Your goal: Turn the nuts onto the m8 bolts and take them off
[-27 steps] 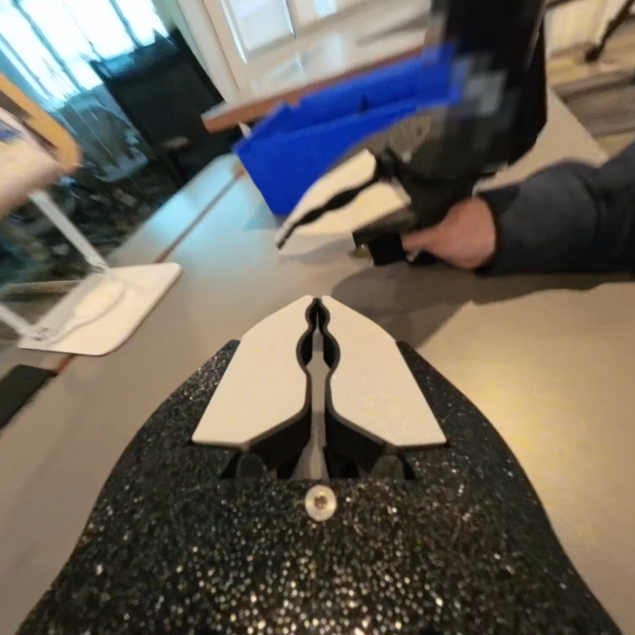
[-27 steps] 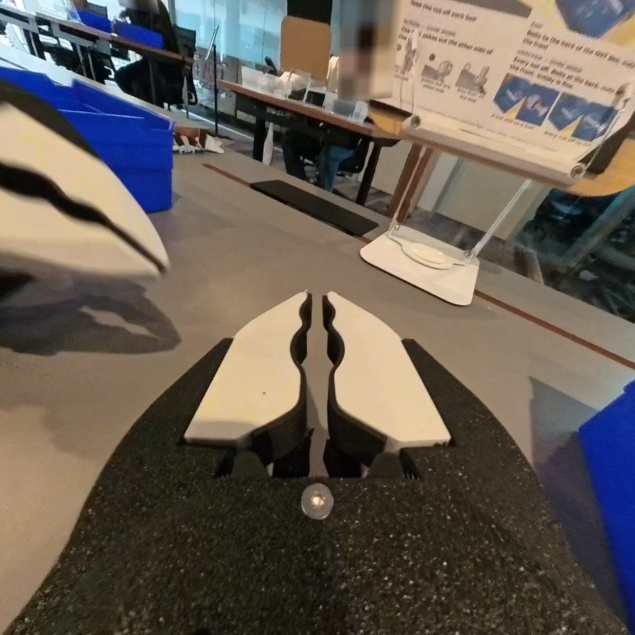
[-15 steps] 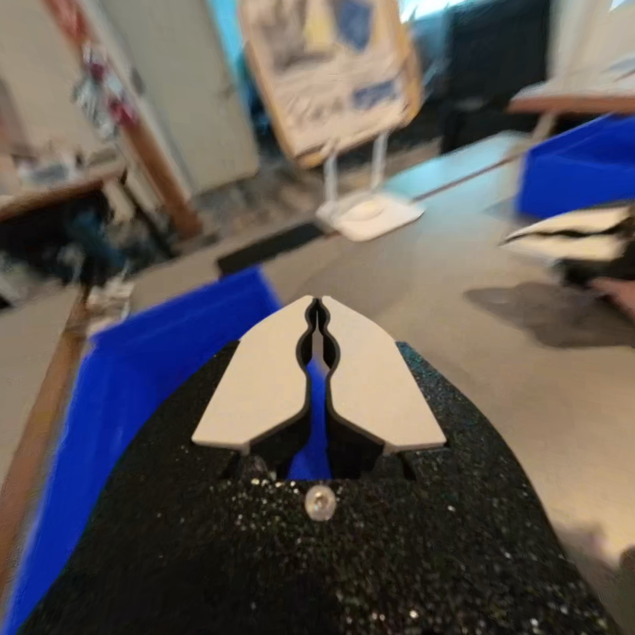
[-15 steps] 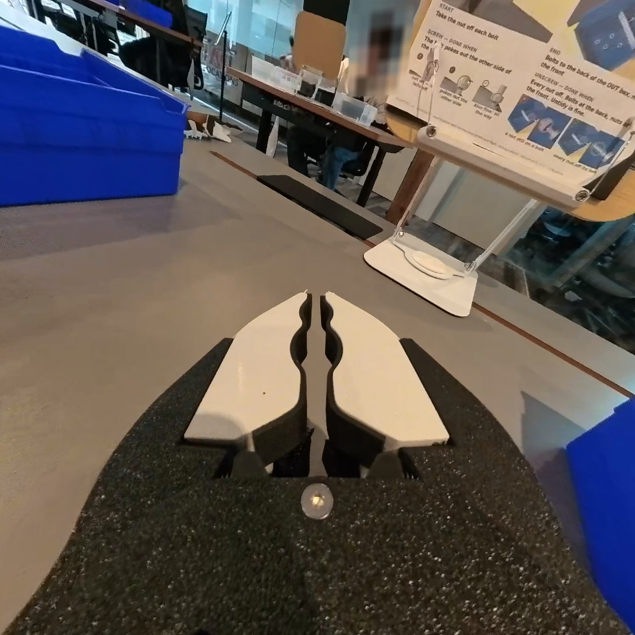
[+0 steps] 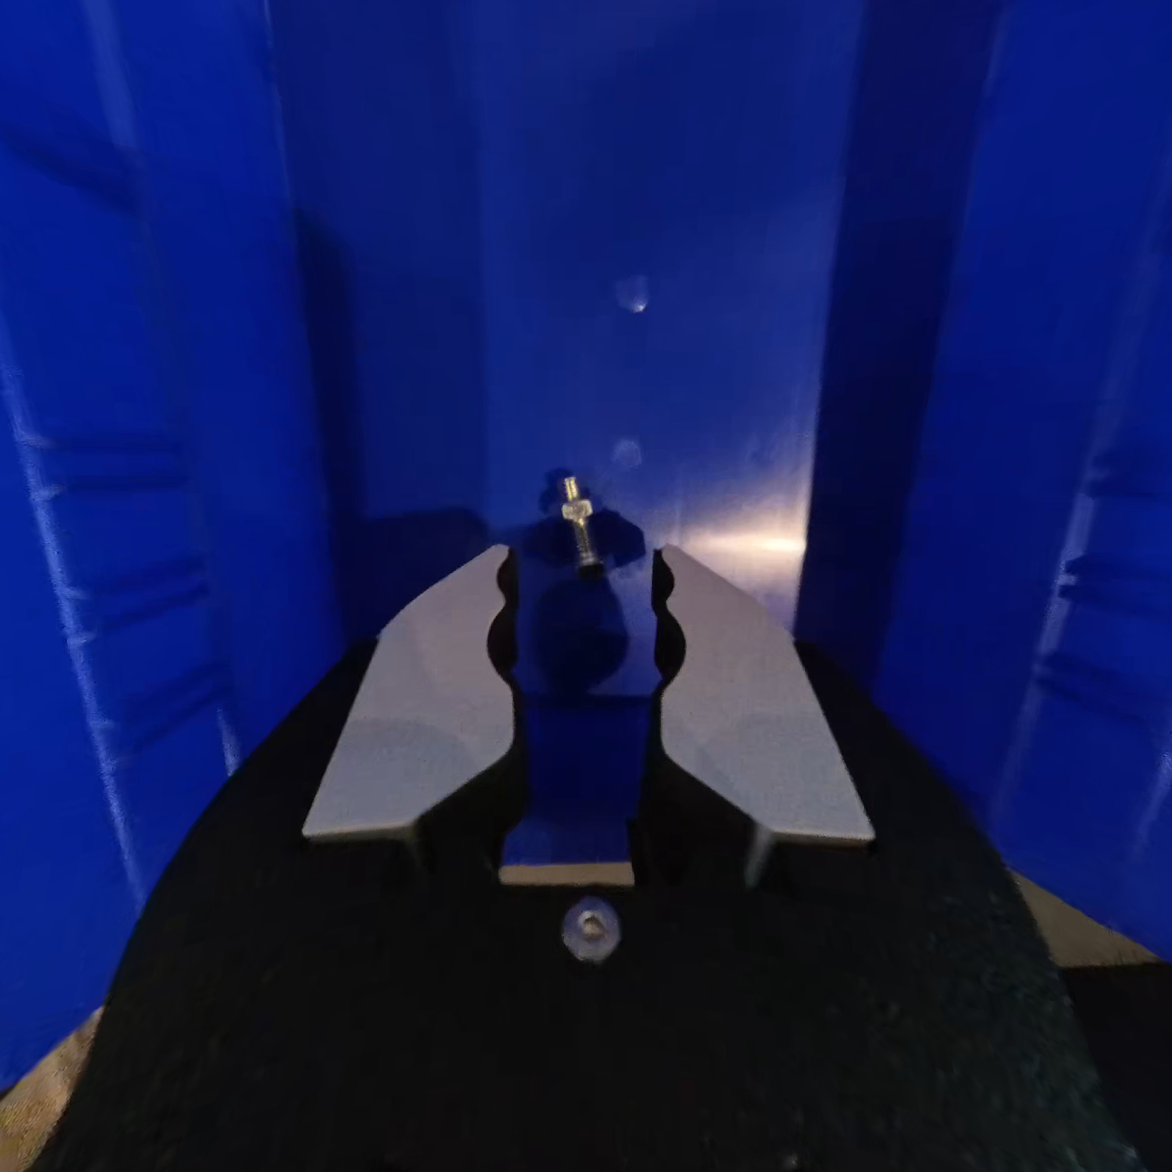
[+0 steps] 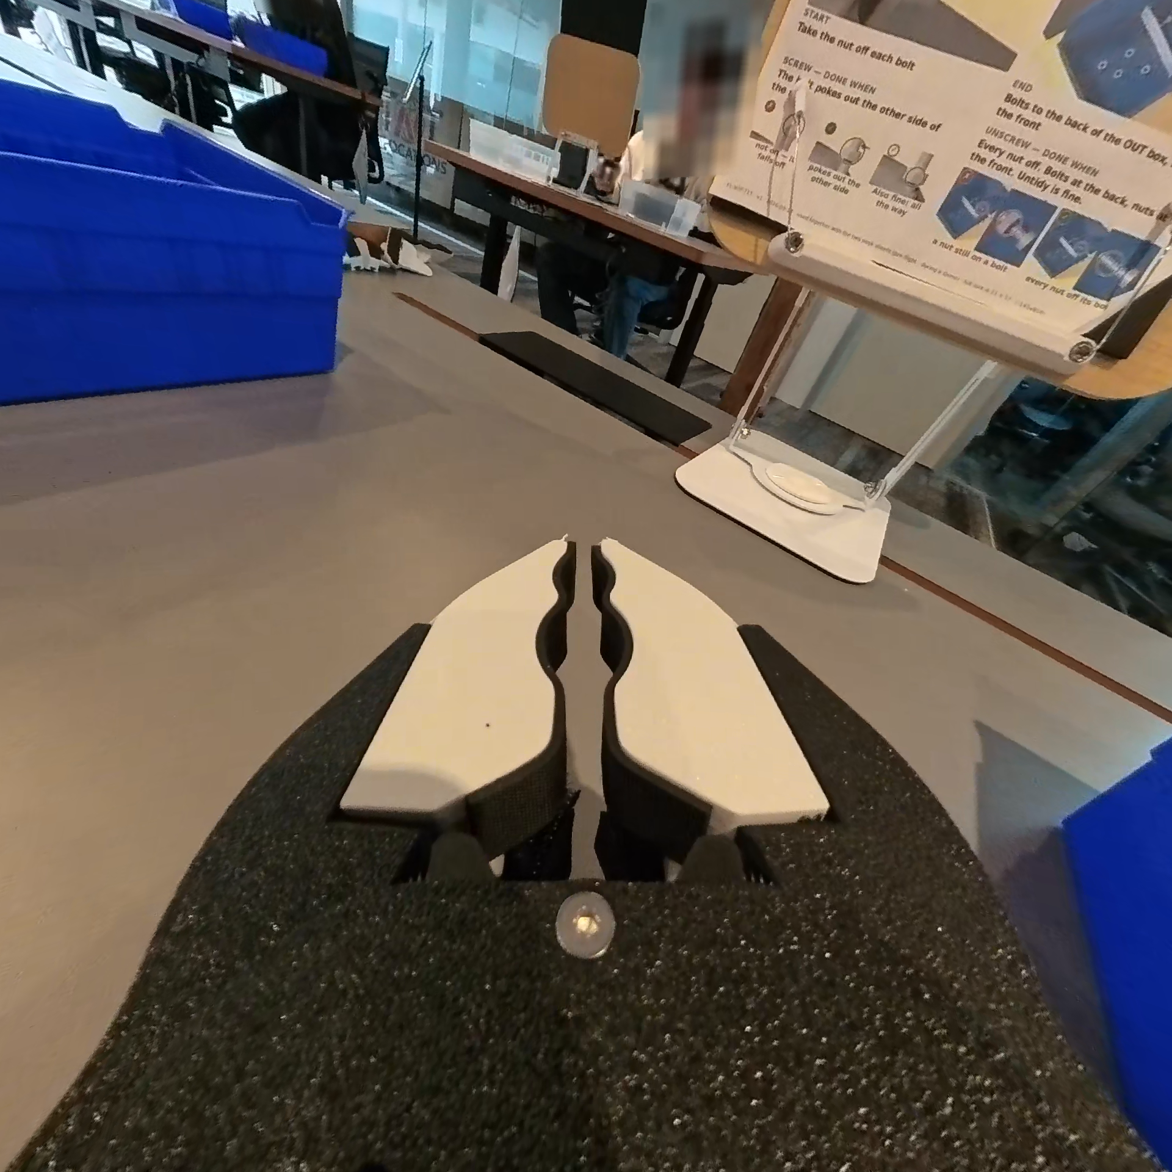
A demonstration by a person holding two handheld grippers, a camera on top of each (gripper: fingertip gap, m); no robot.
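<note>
In the left wrist view my left gripper (image 5: 582,555) is open and empty, reaching down into a blue bin (image 5: 951,380). A silver bolt (image 5: 579,539) with a nut (image 5: 576,507) threaded on it lies on the bin floor just beyond my fingertips, lengthwise along my line of sight, touching neither finger. In the right wrist view my right gripper (image 6: 583,546) hovers low over the grey table (image 6: 253,571). Its fingers are closed to a thin slit with nothing between them.
Stacked blue bins (image 6: 158,285) stand at the left of the right wrist view, and another blue bin's corner (image 6: 1122,919) is at the lower right. A white instruction stand (image 6: 799,507) and a black strip (image 6: 596,387) lie ahead. A person sits at a far desk. Tip to tip, the grippers are about 40 centimetres apart.
My left gripper swung left from the table into the blue bin and opened its jaws. My right gripper has barely moved and stays closed.
</note>
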